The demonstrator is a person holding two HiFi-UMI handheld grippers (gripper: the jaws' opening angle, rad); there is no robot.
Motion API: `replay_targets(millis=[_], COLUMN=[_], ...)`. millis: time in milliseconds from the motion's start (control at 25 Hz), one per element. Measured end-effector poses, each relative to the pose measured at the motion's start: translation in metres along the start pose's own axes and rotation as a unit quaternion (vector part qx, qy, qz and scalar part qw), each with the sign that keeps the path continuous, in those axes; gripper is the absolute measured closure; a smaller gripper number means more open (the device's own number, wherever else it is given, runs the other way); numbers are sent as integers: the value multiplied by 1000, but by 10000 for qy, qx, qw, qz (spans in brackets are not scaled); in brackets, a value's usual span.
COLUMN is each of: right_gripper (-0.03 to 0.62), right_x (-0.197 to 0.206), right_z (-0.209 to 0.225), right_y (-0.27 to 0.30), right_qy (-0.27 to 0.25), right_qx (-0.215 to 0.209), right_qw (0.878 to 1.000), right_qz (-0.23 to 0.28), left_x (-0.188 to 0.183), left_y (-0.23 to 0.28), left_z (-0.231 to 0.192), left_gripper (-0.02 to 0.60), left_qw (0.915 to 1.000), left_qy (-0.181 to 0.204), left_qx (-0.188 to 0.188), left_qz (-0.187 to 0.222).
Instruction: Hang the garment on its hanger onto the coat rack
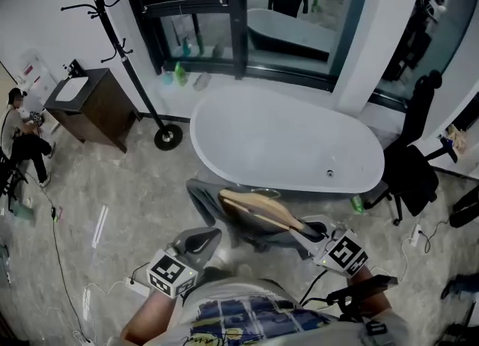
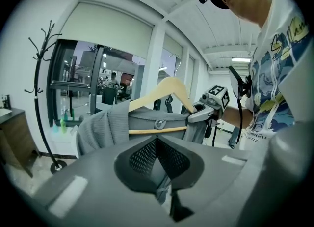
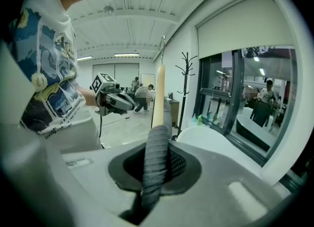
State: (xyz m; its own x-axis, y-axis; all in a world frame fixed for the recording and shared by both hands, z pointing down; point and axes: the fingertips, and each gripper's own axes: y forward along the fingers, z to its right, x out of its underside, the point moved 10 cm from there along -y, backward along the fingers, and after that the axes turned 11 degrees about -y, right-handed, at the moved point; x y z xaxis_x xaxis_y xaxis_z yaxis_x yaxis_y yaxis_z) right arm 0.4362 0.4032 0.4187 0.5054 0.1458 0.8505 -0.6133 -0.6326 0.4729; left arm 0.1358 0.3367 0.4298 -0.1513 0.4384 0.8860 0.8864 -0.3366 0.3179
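Observation:
A wooden hanger [image 1: 254, 206] carries a grey knitted garment [image 1: 206, 198] in front of me, just short of the white bathtub. My right gripper [image 1: 303, 228] is shut on one garment-covered shoulder of the hanger; in the right gripper view the grey knit [image 3: 156, 157] runs between the jaws and the wooden arm [image 3: 158, 93] rises past them. My left gripper [image 1: 209, 236] hangs to the left, apart from the garment, its jaws shut with nothing held. It looks at the hanger [image 2: 169, 91] and the drooping garment [image 2: 103, 127]. The black coat rack [image 1: 112, 30] stands far left.
The white bathtub [image 1: 284, 142] lies between me and the dark window wall. A dark cabinet [image 1: 90, 108] stands left of the rack's round base [image 1: 168, 137]. A black office chair [image 1: 412, 165] is at the right. A person sits at far left [image 1: 22, 142]. Cables cross the floor.

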Motion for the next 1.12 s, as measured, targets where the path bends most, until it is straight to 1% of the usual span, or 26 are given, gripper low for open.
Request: replay_targets(millis=[240, 440, 640, 880, 1000, 1120], right_gripper=[571, 571, 571, 571, 571, 571], right_x=[-9, -34, -69, -135, -162, -190], right_z=[20, 37, 70, 114, 138, 162], right_y=[36, 81, 137, 216, 257, 302], right_qy=[34, -61, -248, -340, -384, -442], right_qx=[-216, -433, -473, -626, -601, -568], right_qw=[9998, 9990, 9986, 9974, 9974, 9970], right_qz=[30, 28, 40, 83, 118, 272], left_x=[-2, -8, -25, -60, -76, -87], left_y=[-8, -19, -39, -75, -92, -112], left_z=[-25, -63, -133, -226, -264, -299], left_gripper=[580, 580, 580, 580, 580, 580], left_qw=[9998, 9994, 9988, 9977, 9971, 9958], left_qy=[-108, -172, -218, -128, -3, 0], left_qx=[-162, -249, -344, -361, -367, -446], left_qz=[41, 139, 281, 557, 663, 794])
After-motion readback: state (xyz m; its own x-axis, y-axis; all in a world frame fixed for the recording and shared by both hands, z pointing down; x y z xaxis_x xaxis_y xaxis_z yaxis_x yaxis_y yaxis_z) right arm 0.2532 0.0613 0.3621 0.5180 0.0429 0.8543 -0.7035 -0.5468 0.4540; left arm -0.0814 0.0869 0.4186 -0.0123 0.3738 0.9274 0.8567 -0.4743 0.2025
